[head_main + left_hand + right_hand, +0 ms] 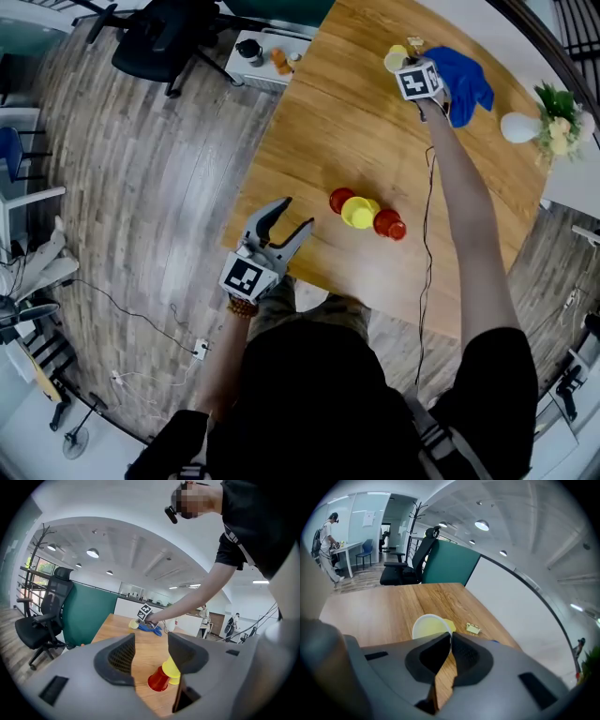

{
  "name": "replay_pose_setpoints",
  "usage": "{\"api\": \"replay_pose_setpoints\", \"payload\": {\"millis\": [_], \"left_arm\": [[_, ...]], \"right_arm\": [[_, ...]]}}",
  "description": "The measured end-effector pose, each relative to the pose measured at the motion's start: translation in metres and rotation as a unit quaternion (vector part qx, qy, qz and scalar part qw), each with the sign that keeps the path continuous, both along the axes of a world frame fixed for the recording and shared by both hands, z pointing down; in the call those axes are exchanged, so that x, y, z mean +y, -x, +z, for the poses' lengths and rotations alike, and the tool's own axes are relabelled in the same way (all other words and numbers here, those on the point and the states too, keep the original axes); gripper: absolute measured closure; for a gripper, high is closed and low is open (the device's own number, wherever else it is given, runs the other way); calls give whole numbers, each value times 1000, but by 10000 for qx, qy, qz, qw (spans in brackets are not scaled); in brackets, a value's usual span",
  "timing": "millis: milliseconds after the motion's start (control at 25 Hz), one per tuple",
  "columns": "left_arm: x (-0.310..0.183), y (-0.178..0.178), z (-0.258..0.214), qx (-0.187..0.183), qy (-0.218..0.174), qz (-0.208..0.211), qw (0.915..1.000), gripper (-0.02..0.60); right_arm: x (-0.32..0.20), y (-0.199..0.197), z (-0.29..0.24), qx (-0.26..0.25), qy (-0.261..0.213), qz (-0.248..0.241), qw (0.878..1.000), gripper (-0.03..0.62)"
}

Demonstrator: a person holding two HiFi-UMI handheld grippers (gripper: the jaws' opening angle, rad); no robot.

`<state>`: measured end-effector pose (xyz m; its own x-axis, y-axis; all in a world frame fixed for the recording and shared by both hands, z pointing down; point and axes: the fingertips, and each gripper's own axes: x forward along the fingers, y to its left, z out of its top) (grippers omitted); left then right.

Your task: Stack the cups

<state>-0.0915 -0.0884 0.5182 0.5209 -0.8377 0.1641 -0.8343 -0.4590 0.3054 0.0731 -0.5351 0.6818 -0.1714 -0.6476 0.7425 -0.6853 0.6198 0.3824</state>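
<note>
Office: black swivel chair (pixel 159 37), coat stand (pixel 415 517), glass partition (pixel 356 522), long wooden table (pixel 337 141).

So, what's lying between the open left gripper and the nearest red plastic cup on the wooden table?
Nothing: only bare wooden table separates the left gripper from the nearest red plastic cup, as the head view shows.

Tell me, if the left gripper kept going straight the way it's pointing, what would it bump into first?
Most likely the nearer red cup on the table: it sits low between the open left gripper's jaws, with a yellow cup just beyond. Depth is hard to judge.
</note>
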Motion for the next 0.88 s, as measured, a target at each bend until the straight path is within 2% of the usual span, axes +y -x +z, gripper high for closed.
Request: {"api": "replay_pose_setpoints", "payload": {"millis": [120,320,480,600,880], "left_arm": [[-4,-1,5,8,18,28,10000,340],[-26,11,-16,231,-247,151,9993,339],[-29,27,-33,531,-297,200,9979,339],[-32,32,-41,905,-210,366,9950,339],[-45,18,-60,1509,-138,913,9842,337]], "right_arm": [[14,-15,-23,120,-243,36,9996,576],[53,-4,-66,-552,-385,-404,9969,576],[107,2,-118,-760,-743,-624,9924,576],[155,7,-150,-1035,-885,-749,9878,576],[265,19,-209,-1341,-1375,-1267,9732,576]]}}
